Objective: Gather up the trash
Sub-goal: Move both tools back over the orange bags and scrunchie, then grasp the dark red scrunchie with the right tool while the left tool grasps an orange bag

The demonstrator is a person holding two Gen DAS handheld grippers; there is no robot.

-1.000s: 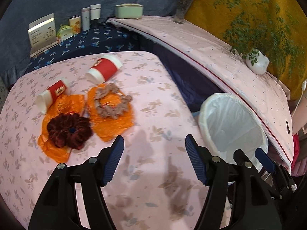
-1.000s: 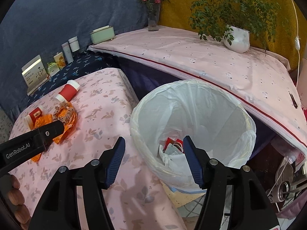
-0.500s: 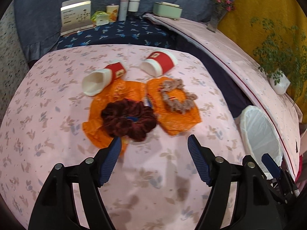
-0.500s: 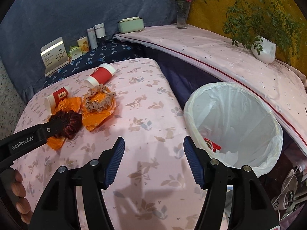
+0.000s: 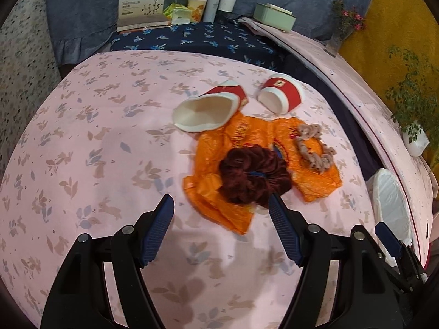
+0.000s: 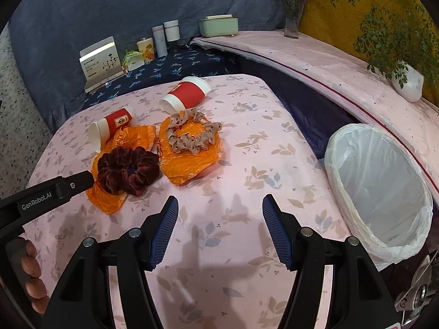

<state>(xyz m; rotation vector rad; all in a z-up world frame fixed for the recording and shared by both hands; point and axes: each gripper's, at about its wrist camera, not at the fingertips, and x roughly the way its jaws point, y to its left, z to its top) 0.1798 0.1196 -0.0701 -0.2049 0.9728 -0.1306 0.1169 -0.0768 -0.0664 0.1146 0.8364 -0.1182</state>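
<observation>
Two red-and-white paper cups lie on their sides on the pink table: a left cup (image 5: 208,107) (image 6: 111,126) and a right cup (image 5: 282,96) (image 6: 186,94). Two orange wrappers lie in front of them, one (image 5: 216,192) (image 6: 109,197) under a dark red scrunchie (image 5: 252,176) (image 6: 127,170), one (image 5: 318,183) (image 6: 189,161) under a beige scrunchie (image 5: 314,148) (image 6: 192,134). My left gripper (image 5: 221,211) is open and empty just short of the dark scrunchie. My right gripper (image 6: 219,205) is open and empty over bare cloth. A white-lined trash bin (image 6: 381,192) (image 5: 389,200) stands right of the table.
A small white cigarette-like scrap (image 6: 185,294) lies near the table's front edge. A card (image 5: 141,8), bottles (image 5: 216,2) and a green box (image 5: 274,16) stand on the dark blue shelf behind. A flower vase (image 6: 292,13) and potted plant (image 6: 406,82) sit on the long pink ledge.
Both grippers have swung left, away from the bin and towards the cups and wrappers. The left gripper has come close to the dark scrunchie. Both stay open.
</observation>
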